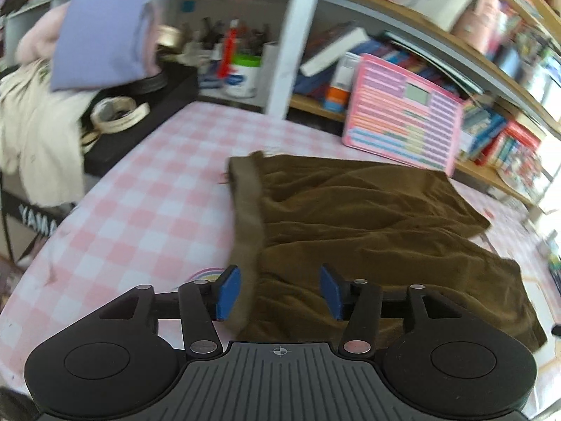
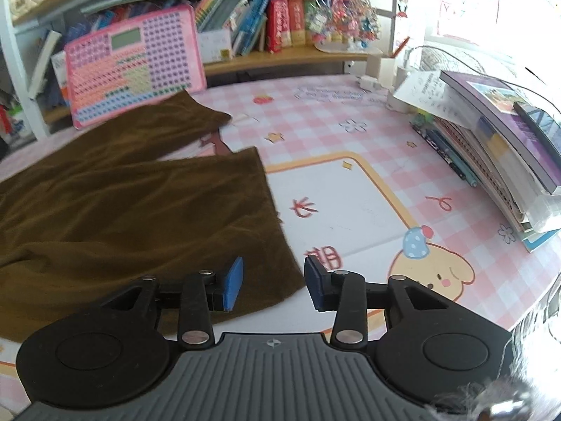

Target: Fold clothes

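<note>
**On a pink-checked desk, brown shorts lie flat**

Across the desk mat sprawl the shorts, below bookshelves. Left gripper and right gripper hover spread, empty. "YAMA" reads at left.

Both the left gripper and right gripper have black linkages, silver screws, blue-padded jaws and ribbed grey bases.
</note>
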Motion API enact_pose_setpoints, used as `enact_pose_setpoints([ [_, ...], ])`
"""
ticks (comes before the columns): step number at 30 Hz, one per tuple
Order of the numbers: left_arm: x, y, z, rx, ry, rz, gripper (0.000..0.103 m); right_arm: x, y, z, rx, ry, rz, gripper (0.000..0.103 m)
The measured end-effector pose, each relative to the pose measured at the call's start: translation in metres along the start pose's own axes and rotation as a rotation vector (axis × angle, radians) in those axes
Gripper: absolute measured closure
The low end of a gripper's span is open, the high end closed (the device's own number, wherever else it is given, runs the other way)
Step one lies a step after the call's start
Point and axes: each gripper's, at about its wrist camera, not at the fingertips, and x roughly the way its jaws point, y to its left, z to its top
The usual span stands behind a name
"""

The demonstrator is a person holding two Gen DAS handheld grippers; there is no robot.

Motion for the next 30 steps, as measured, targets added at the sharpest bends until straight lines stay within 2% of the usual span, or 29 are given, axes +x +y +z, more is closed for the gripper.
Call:
enact_pose_setpoints([
  [3, -0.001, -0.013, 0.002, 0.058, 0.000, -0.021, 0.041, -0.007, 0.008, 0.000, 0.003, -0.009, 0.024, 0.065],
  [8, 0.002, -0.025, 0.001, 0.116, 0.014, -0.030, 0.031, -0.013, 0.021, -0.002, -0.017, -0.006, 0.044, 0.057],
  [12, 0.002, -0.029, -0.003, 0.127, 0.023, -0.032, 0.020, -0.016, 0.029, -0.005, -0.034, 0.002, 0.050, 0.043],
  [14, 0.003, -0.030, -0.005, 0.134, 0.028, -0.031, 0.016, -0.017, 0.033, -0.006, -0.045, 0.005, 0.054, 0.031],
  [19, 0.001, -0.033, -0.006, 0.162, 0.033, -0.033, 0.010, -0.018, 0.044, -0.007, -0.082, 0.011, 0.064, 0.016],
  [24, -0.006, -0.030, 0.002, 0.164, 0.024, -0.068, 0.010, -0.020, 0.052, 0.002, -0.133, 0.002, 0.099, 0.013],
  [30, -0.005, -0.024, 0.021, 0.159, -0.005, -0.073, 0.010, -0.020, 0.056, 0.029, -0.235, -0.026, 0.142, 0.012],
])
